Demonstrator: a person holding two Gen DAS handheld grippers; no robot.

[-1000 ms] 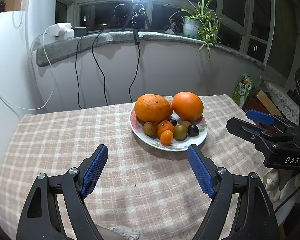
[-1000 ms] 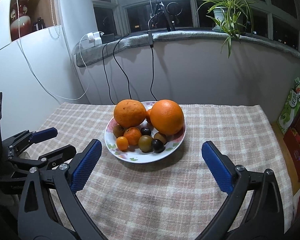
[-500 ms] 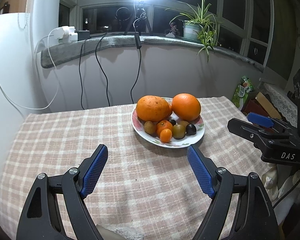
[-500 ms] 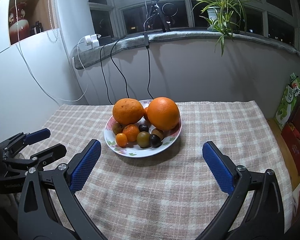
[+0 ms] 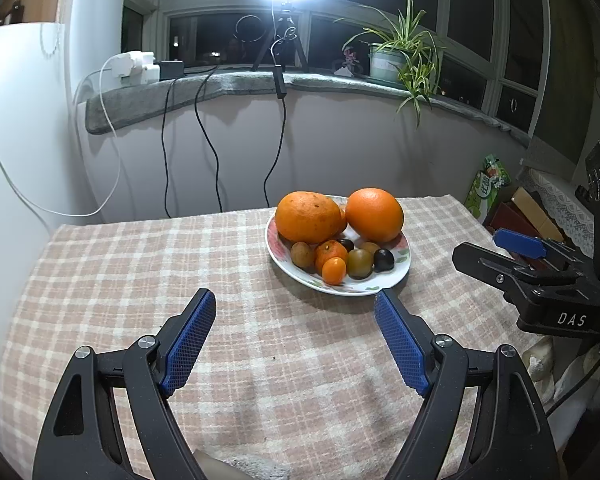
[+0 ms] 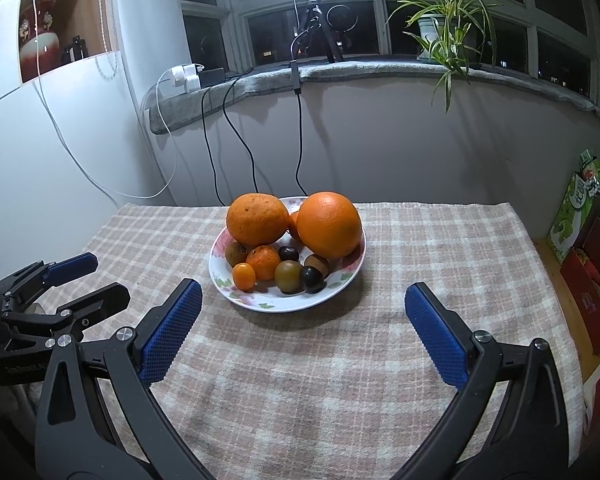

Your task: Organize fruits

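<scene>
Fruit plate (image 5: 396, 276) ahead of left gripper (image 5: 296, 300), right gripper (image 6: 300, 292), both released, empty.

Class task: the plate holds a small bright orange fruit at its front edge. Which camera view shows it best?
The right wrist view: the small orange fruit sits near the centre, unobstructed on the plate. The left wrist view shows it whole too, but farther right.

fruits (image 6: 294, 240) on plate (image 6: 342, 286), plate on tablecloth (image 6: 440, 248)
</scene>
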